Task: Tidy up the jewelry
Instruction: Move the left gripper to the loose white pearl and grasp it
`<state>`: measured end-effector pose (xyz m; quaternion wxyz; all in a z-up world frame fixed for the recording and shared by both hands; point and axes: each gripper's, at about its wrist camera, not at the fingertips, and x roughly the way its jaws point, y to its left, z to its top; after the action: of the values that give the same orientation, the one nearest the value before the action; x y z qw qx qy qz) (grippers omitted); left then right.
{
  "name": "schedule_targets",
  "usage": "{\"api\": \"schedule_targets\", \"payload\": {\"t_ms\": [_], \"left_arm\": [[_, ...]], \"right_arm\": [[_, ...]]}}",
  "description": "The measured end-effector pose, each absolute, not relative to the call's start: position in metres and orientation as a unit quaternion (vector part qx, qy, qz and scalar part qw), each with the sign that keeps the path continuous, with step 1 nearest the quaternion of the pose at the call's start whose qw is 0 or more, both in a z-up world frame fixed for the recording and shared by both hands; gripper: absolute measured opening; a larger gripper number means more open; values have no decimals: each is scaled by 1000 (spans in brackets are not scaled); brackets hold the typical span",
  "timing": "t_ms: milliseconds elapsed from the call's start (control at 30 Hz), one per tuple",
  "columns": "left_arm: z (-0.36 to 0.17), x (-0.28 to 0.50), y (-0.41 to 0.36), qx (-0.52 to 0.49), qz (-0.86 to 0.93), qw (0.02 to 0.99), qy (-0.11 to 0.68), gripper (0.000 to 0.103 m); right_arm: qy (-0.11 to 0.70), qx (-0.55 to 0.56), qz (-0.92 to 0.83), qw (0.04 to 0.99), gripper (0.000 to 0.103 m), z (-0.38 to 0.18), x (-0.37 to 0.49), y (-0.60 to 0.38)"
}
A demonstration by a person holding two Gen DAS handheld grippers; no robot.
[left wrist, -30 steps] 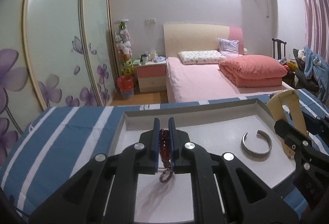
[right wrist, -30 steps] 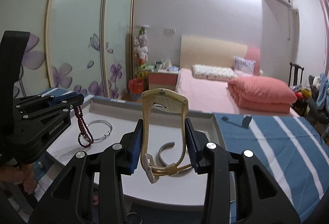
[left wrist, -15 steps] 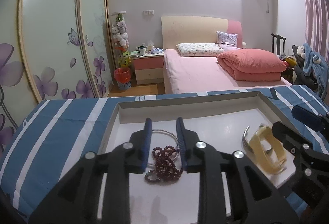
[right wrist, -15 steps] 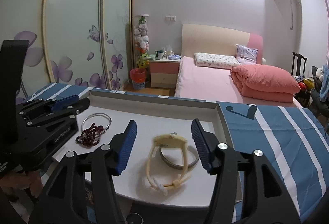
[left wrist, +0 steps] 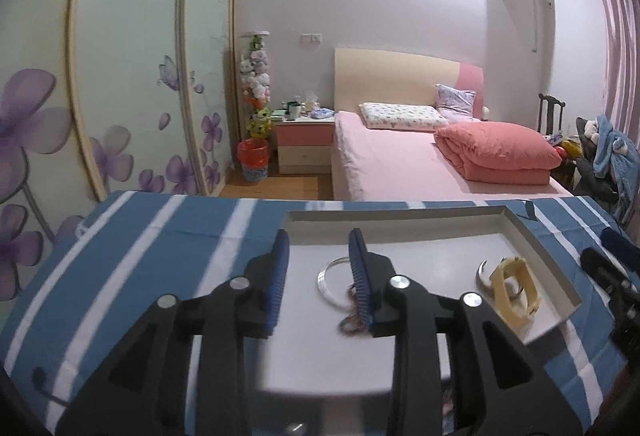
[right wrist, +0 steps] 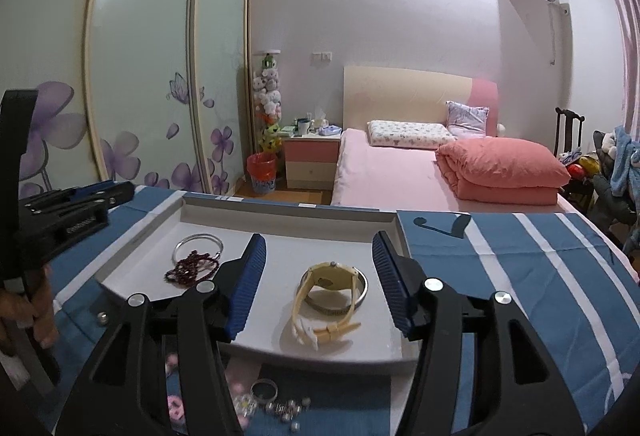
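Where blue striped cloth (right wrist: 520, 276) lies: white tray (right wrist: 168, 220); right gripper (right wrist: 320, 280), jaws apart, holding nothing; left gripper (left wrist: 318, 268), jaws just been opening, nothing between; cream watch (right wrist: 324, 300) over silver cuff (right wrist: 360, 292) in tray; thin bangle (right wrist: 198, 246) touching dark red bead bracelet (right wrist: 190, 268) in tray

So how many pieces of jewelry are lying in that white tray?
4. A thin silver bangle and dark red bead string lie at the left; a cream watch rests on a wide silver cuff at the right.
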<state>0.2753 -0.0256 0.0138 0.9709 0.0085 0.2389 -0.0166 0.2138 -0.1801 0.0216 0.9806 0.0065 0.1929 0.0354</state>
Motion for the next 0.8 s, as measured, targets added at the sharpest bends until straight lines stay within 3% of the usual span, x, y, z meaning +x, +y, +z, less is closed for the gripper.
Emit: {"api": "schedule_targets", "payload": {"t_ms": [333, 567, 800], "left_arm": [[-13, 227, 8, 29, -32, 950, 310, 39], [-56, 236, -4, 48, -56, 915, 397, 39], [-73, 245, -9, 43, -59, 898, 433, 39]], "right_arm": [[188, 15, 29, 982, 60, 22, 161, -180], [199, 21, 29, 979, 60, 15, 146, -181], [208, 31, 25, 977, 60, 8, 142, -188]]}}
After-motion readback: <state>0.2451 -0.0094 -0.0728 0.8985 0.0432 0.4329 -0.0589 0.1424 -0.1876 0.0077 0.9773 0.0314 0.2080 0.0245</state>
